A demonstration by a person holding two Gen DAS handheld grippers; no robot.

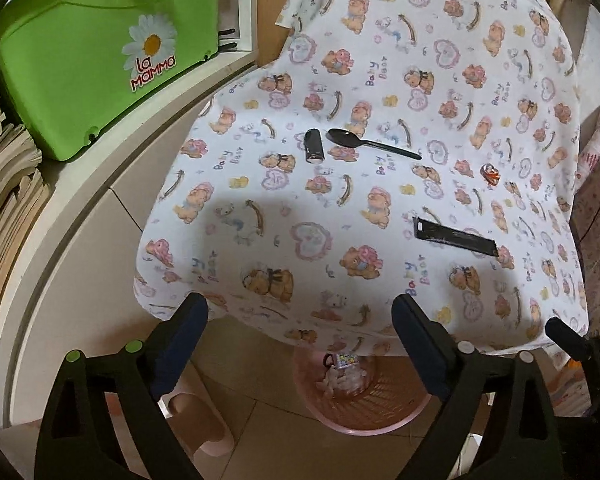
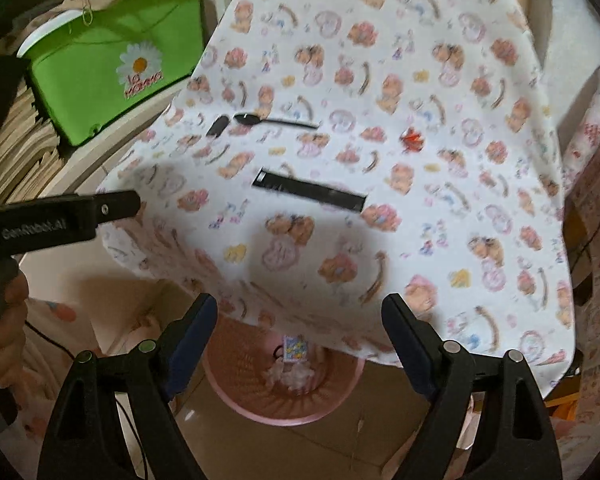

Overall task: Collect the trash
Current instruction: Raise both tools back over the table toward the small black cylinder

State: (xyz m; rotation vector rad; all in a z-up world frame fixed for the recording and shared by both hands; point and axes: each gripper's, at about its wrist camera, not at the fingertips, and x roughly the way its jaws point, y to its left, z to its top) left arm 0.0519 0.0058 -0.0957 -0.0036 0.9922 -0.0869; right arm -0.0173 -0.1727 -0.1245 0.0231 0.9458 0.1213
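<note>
Below both wide, empty tongs, left tongs (image 1: 300, 344) and right tongs (image 2: 300, 332), stood the pink wastebasket (image 1: 364, 420) holding scraps. Ahead on the table (image 1: 380, 60) lay a black spoon (image 1: 370, 143), comb (image 1: 454, 237) and candy wrapper (image 1: 491, 173); a centred grip would probably suit the nearest comb. Only the right view showed a hand (image 2: 4, 320).

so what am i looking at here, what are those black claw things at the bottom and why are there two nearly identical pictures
The black claws are two handheld grippers, one in each of a person's hands; no robot arm. Each picture comes from a wide-angle camera on one gripper, looking along its fingers: the left gripper and the right gripper. Both stand open and hold nothing. Ahead is a table under a teddy-bear cloth. On it lie a black spoon, a small black tube, a flat black strip and an orange wrapper. Below the table edge stands a pink basket with some trash already inside.
</note>
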